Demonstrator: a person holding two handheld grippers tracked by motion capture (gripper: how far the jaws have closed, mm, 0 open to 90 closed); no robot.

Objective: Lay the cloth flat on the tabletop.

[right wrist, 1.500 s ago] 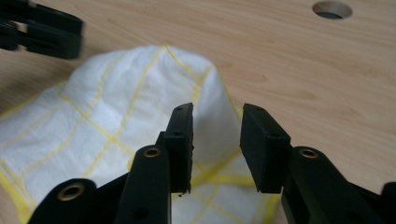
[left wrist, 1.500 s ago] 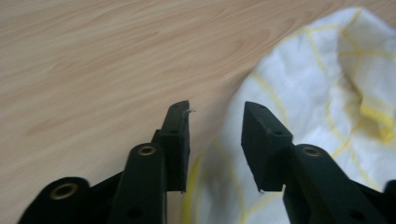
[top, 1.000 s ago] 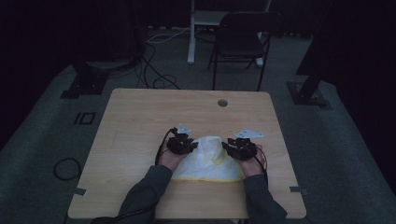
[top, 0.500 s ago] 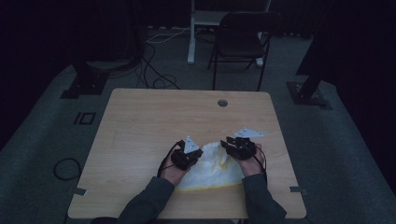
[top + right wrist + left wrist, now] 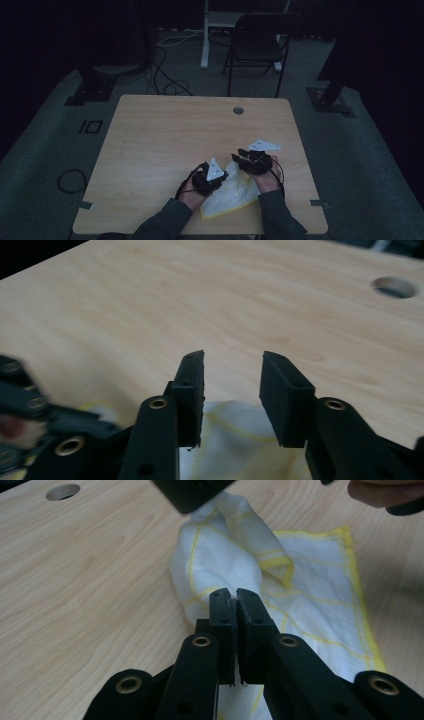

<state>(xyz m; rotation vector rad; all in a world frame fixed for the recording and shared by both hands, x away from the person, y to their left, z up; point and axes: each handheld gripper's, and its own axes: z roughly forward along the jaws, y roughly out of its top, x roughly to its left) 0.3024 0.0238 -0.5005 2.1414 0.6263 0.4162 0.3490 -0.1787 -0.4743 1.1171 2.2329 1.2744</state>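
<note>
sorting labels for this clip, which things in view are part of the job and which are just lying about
In the job:
- white cloth with yellow stripes
- left gripper, fingers shut on a fold of the cloth
- right gripper, fingers open above the cloth

Lying about:
- table, merely bearing the cloth
- chair
- floor cables

Table [image 5: 165, 145]: light wood-grain top, rectangular w/ rounded corners, standing on a dark grey floor [image 5: 45, 165]. Round cable hole [image 5: 238, 110] near far edge, right of centre. Directly on the table: one white cloth [image 5: 227, 195] w/ yellow edging and yellow grid lines, near the front edge, right of centre. Cloth partly flat, one part bunched and raised off the wood. Rest of the top is bare wood.
</note>
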